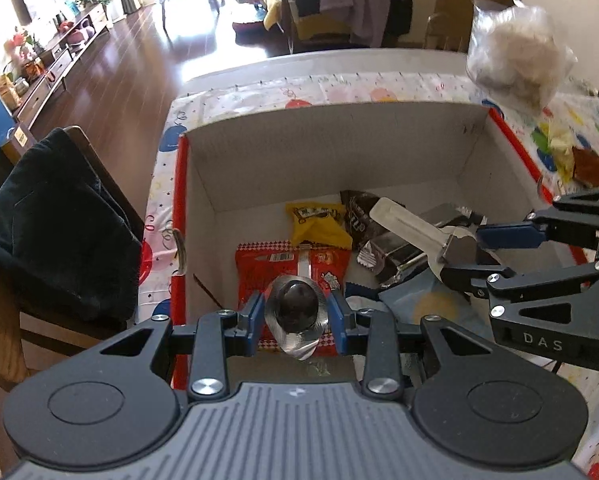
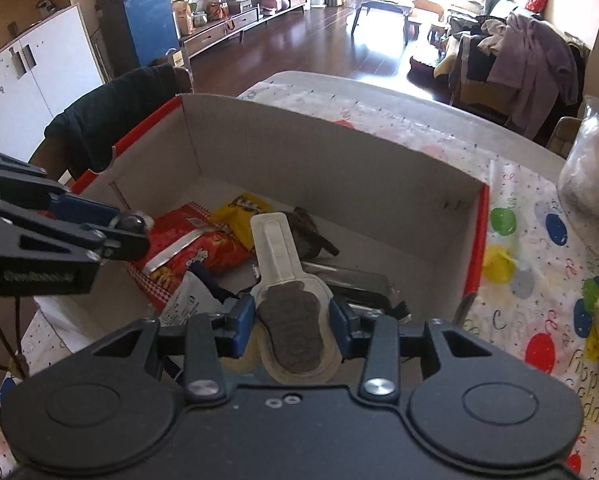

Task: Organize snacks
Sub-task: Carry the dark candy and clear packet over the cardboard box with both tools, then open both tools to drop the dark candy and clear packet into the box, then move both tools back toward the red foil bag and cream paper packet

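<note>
An open cardboard box (image 1: pixel 379 136) with red outer sides stands on the table; it also shows in the right wrist view (image 2: pixel 339 160). Inside lie a red snack bag (image 1: pixel 287 264), a yellow packet (image 1: pixel 315 224), dark and silver wrappers (image 1: pixel 383 248). My left gripper (image 1: pixel 297 314) is shut on a foil-wrapped dark round snack (image 1: pixel 295 306) over the box's near side. My right gripper (image 2: pixel 293 316) is shut on a long white packet with a dark snack inside (image 2: pixel 291 320), held above the box; it also shows in the left wrist view (image 1: pixel 419 232).
A clear bag of pale food (image 1: pixel 515 48) stands on the patterned tablecloth (image 2: pixel 539 240) at the right of the box. A yellow and a brown snack (image 1: pixel 579 160) lie beside it. A chair with a black garment (image 1: pixel 55 224) stands at the left.
</note>
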`<state>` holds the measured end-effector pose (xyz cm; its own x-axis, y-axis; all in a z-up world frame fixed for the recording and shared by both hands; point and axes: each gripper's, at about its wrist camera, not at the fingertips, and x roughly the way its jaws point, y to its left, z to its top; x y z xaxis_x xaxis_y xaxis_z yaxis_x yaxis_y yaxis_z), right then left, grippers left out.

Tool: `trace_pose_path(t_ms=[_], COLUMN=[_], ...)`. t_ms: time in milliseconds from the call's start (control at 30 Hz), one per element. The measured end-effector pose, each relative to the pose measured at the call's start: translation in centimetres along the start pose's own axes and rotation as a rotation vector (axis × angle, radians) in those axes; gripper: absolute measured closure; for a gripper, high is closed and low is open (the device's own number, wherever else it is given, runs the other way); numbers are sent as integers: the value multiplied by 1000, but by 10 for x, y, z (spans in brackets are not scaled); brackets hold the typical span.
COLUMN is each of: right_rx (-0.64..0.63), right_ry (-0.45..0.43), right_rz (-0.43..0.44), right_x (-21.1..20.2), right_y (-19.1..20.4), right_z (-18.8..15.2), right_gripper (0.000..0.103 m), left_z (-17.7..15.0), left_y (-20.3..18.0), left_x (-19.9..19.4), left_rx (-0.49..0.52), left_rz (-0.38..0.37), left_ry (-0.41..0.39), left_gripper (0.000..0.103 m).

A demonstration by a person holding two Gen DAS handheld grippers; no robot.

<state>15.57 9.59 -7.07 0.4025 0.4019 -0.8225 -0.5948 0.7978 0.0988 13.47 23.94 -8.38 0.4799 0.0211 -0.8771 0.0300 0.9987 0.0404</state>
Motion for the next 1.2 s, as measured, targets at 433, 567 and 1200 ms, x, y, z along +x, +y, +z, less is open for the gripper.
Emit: trace_pose_path(t_ms=[433, 567, 1200], right_rx=[-13, -4, 48], right_ry=[38, 33, -105], right_rz=[5, 6, 26], right_x=[11, 7, -72], right_y=[2, 1, -11], right_z=[-3, -3, -8], right_gripper=[63, 63, 55], left_z=[-7, -9, -4], left_y=[-7, -7, -25], left_x=[18, 16, -48], left_rx=[28, 18, 31], left_rz=[1, -10, -61], left_ry=[51, 49, -96], left_gripper=[69, 69, 58])
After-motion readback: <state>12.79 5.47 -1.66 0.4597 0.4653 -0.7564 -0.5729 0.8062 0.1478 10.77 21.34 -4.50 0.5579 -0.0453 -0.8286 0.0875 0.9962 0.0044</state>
